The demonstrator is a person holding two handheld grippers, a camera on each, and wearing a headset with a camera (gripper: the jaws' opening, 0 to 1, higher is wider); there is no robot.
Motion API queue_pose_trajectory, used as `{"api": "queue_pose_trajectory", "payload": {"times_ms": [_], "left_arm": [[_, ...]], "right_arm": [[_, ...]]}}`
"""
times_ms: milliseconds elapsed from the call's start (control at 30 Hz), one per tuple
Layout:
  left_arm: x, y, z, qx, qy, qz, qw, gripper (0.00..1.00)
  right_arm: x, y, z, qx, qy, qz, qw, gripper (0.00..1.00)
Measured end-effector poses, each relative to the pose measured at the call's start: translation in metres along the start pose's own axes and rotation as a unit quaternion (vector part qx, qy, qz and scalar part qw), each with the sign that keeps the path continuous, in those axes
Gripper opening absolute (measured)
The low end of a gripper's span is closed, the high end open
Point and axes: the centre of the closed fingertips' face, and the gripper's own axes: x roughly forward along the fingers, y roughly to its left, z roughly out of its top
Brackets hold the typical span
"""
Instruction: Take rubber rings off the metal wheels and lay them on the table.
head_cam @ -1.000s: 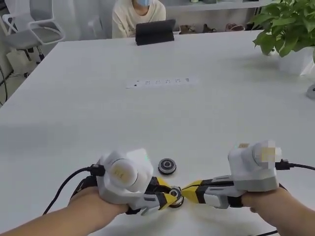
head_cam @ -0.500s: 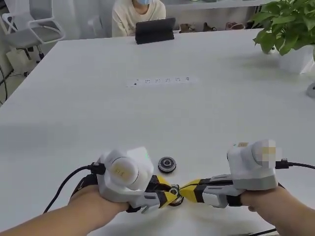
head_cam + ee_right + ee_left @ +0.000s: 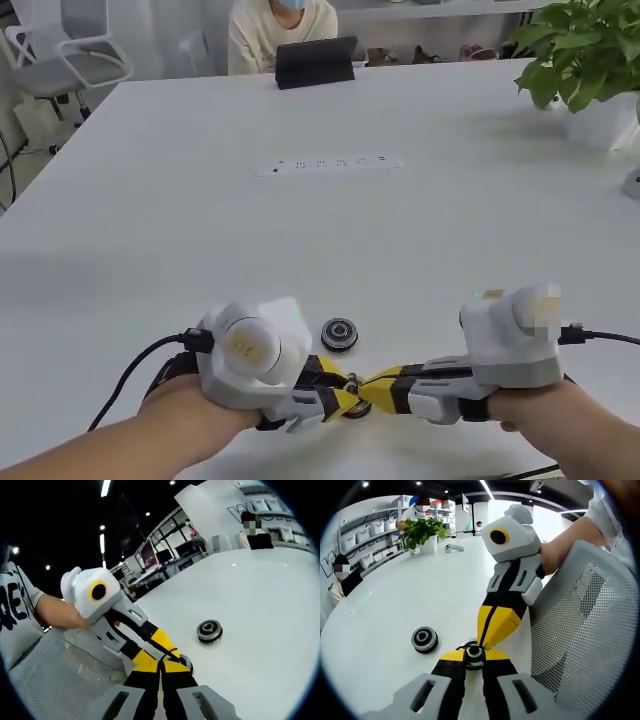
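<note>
Ahead of you a white power strip (image 3: pixel 330 165) lies flat, its sockets in a row. Past it a dark laptop (image 3: pixel 315 62) stands open, and a person in a cream top (image 3: pixel 262 30) sits just behind it. To your far right a leafy green plant (image 3: pixel 575 45) rises from a white pot (image 3: pixel 605 122); the left gripper view shows a small white controller (image 3: pixel 454 547) lying near that pot. An office chair (image 3: pixel 75 50) stands at the far left. A grey mesh chair back (image 3: pixel 580 630) sits close behind you.
</note>
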Motion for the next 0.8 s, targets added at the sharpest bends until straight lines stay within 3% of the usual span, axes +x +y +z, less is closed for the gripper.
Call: {"api": "queue_pose_trajectory", "payload": {"times_ms": [33, 67, 133, 500, 800], "left_arm": [[0.000, 0.000, 0.000, 0.001, -0.001, 0.000, 1.0000, 0.07], [0.000, 0.001, 0.000, 0.000, -0.001, 0.000, 1.0000, 0.07], [0.000, 0.001, 0.001, 0.001, -0.001, -0.001, 1.0000, 0.07], [0.000, 0.000, 0.001, 0.010, -0.005, -0.002, 0.9999, 0.07], [0.000, 0.000, 0.002, 0.027, 0.000, -0.002, 0.9996, 0.08]], "right_arm": [[-0.003, -0.015, 0.003, -0.040, 0.008, -0.045, 0.9981, 0.00], [-0.006, -0.017, -0.004, -0.059, 0.032, -0.053, 0.9963, 0.00], [-0.004, -0.015, -0.002, -0.038, 0.020, -0.048, 0.9979, 0.00], [-0.008, -0.030, -0.010, -0.043, 0.028, -0.076, 0.9957, 0.00], [-0.009, -0.033, -0.009, -0.037, 0.024, -0.082, 0.9957, 0.00]]}}
